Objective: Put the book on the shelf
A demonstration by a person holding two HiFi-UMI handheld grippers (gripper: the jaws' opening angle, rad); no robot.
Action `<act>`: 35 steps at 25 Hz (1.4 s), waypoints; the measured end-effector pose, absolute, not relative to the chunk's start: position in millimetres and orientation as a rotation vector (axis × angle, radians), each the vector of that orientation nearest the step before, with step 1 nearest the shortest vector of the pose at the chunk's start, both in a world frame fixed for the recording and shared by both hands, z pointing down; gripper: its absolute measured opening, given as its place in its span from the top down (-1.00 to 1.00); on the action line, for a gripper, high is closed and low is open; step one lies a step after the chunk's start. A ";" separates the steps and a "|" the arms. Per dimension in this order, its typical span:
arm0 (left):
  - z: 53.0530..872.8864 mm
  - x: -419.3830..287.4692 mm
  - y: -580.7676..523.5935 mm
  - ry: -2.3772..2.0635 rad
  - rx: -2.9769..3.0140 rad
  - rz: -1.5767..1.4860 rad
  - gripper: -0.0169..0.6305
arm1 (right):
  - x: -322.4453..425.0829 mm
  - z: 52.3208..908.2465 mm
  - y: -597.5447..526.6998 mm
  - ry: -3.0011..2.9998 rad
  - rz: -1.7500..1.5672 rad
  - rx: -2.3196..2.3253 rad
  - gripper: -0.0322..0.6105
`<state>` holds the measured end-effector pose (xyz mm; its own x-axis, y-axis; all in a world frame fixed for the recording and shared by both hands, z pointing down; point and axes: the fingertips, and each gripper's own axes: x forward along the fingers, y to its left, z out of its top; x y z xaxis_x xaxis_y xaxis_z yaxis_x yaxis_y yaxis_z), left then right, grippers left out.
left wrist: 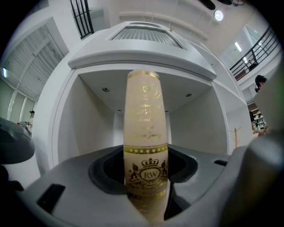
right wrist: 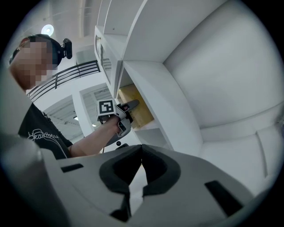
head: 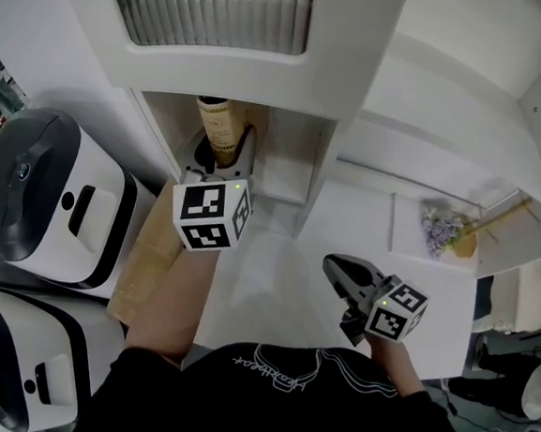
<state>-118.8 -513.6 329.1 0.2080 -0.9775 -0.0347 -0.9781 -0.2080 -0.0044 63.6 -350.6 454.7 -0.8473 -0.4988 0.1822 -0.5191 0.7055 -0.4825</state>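
Book [left wrist: 146,133] is clamped upright in the left gripper [head: 221,162], jaws closed on the lower part of the spine, so the spine faces back at the gripper and the long edge leads into the shelf [head: 293,154]. Makes sense to me: holding it low and vertical means it can slide into the open compartment standing up, the way books normally sit, with no need to flip it afterwards.

From the head view it's right at the mouth of that compartment, top end already under the shelf's upper board. Can't tell whether the bottom edge is touching the shelf floor yet, so I'd guess the placing is nearly there but not done.

The right gripper [head: 334,266] hangs off to the side over the white counter, well away from the shelf, jaws pressed together on nothing. Looks like it's just staying out of the way, since this is a one-handed job.

As for the book itself: cream spine, fairly thick, gold script lines up the middle, a dotted gold band, and a crest with "RW" and a crown near the bottom. The cover looks tan from the side.
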 end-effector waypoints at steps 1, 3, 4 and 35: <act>329.2 -118.2 -516.9 1.958 -2.425 0.035 0.30 | 64.0 455.2 -351.5 -2.865 0.830 0.857 0.88; 329.5 -117.2 -522.8 1.956 -2.432 0.030 0.30 | 64.9 455.9 -352.6 -2.863 0.832 0.860 0.88; 329.8 -116.7 -525.6 1.956 -2.437 0.029 0.30 | 65.1 456.3 -352.9 -2.862 0.832 0.861 0.88; 376.5 -104.9 -368.8 1.682 -2.897 -0.194 0.29 | 17.2 418.9 -288.3 -2.910 0.686 0.713 0.88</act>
